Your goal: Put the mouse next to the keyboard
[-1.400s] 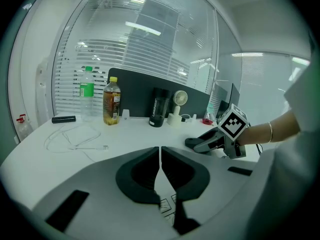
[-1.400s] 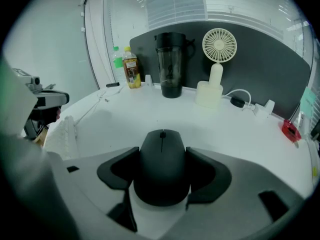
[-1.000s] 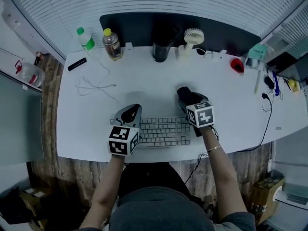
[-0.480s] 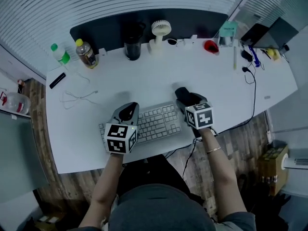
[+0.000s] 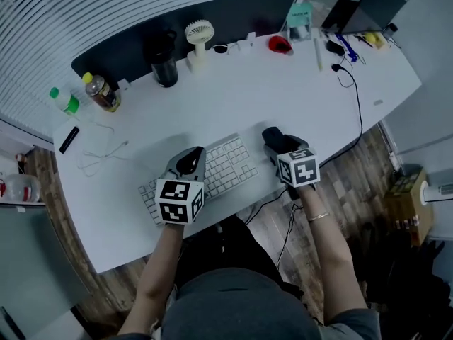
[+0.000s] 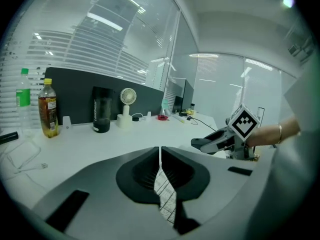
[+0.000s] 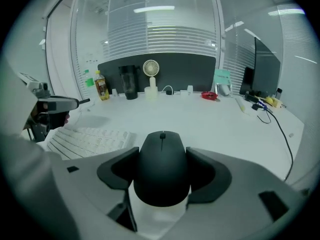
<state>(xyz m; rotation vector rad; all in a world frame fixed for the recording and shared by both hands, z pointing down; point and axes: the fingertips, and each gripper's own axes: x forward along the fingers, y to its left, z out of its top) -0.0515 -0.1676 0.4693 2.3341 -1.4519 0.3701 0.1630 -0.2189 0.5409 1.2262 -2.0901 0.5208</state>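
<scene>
At the table's (image 5: 297, 94) far left edge, a green-capped bottle (image 5: 65, 99) and an amber bottle (image 5: 101, 92) are standing side by side. A black stick-shaped object (image 5: 69, 139) is lying at their 6 o'clock, with a loose white cable (image 5: 99, 154) trailing at its 3 o'clock.

The left hand-held gripper (image 6: 160, 151) is hovering over the left half of the keyboard (image 5: 219, 167). It is clenched, its jaws meeting with only a thin slit between them and gripping nothing; keys are showing through that slit. The keyboard is lying askew near the table's front edge, its right end angling away from the person.

At the keyboard's 12 o'clock, by the dark back panel, a dark tumbler (image 5: 163, 68) and a small white fan (image 5: 199, 37) are standing upright.

The right hand-held gripper (image 7: 162, 151) is grasping the black mouse (image 7: 162, 176), its jaws spreading wide and pressing on the mouse's two sides. The mouse is sitting just beside the keyboard's right end, at about its 3 o'clock, with its wheel pointing away from the person. Whether it is resting on the table or hanging just above it cannot be told.

At the mouse's 12 o'clock a red object (image 5: 279, 44) is lying near the back edge, and at 2 o'clock a black cord (image 5: 356, 101) is running across the table and over its right edge.
</scene>
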